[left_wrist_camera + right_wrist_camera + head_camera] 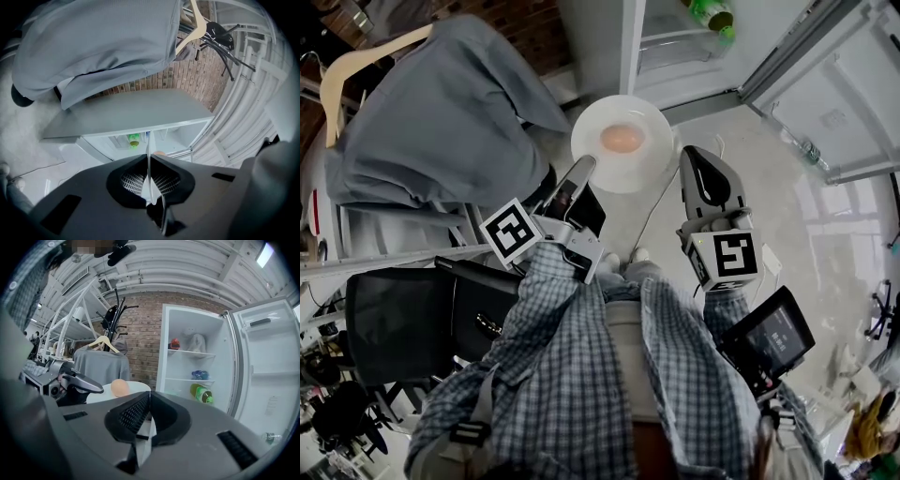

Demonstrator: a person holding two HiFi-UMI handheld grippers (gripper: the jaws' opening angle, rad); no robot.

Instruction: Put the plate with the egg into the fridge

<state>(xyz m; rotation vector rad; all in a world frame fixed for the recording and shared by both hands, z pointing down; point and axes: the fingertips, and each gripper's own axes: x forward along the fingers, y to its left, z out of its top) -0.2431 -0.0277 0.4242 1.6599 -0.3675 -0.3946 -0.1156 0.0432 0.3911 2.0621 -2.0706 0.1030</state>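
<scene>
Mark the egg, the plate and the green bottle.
egg (622, 139), head view, middle of the egg.
plate (589, 150), head view, bare left part beside the egg.
green bottle (200, 392), right gripper view, the bottle's body.

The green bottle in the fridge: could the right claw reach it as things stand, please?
Probably yes: the door stands open, nothing shows between the right claw and the bottle, and that claw is empty, though shut.
</scene>
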